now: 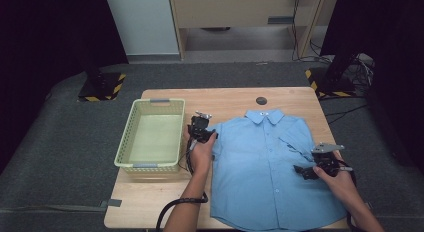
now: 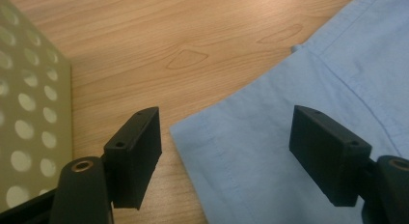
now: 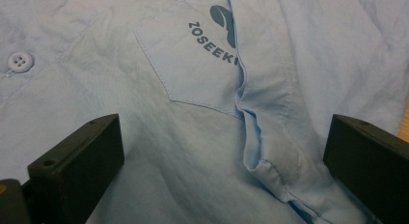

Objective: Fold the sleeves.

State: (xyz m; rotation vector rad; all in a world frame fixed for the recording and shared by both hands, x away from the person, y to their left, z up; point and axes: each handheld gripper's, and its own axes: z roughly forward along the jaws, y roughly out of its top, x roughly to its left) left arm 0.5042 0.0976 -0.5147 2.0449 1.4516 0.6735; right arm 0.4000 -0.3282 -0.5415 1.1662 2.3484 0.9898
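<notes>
While a light blue short-sleeved shirt lies flat and face up on the wooden tabletop, collar toward the far edge, both tongs sit at its two sides.

Left tongs: at the shirt's left sleeve, between the shirt and a pale green perforated basket. In the left gripper view the jaws stand well apart, released. The corner of the sleeve hem lies between them and just beyond, nearer the right-hand jaw; bare wood shows by the left-hand jaw. No pad presses on cloth. The basket wall sits just outside the left-hand jaw.

Right tongs: over the shirt's right side, near the right sleeve. The right gripper view shows jaws wide apart, released, cloth beneath and ahead of them. A raised fold of fabric runs between the jaws, closer to the right-hand one. Ahead of the jaws is a chest pocket printed with dark lettering; further left, a white button.

A dark round mark lies on the tabletop beyond the collar.
</notes>
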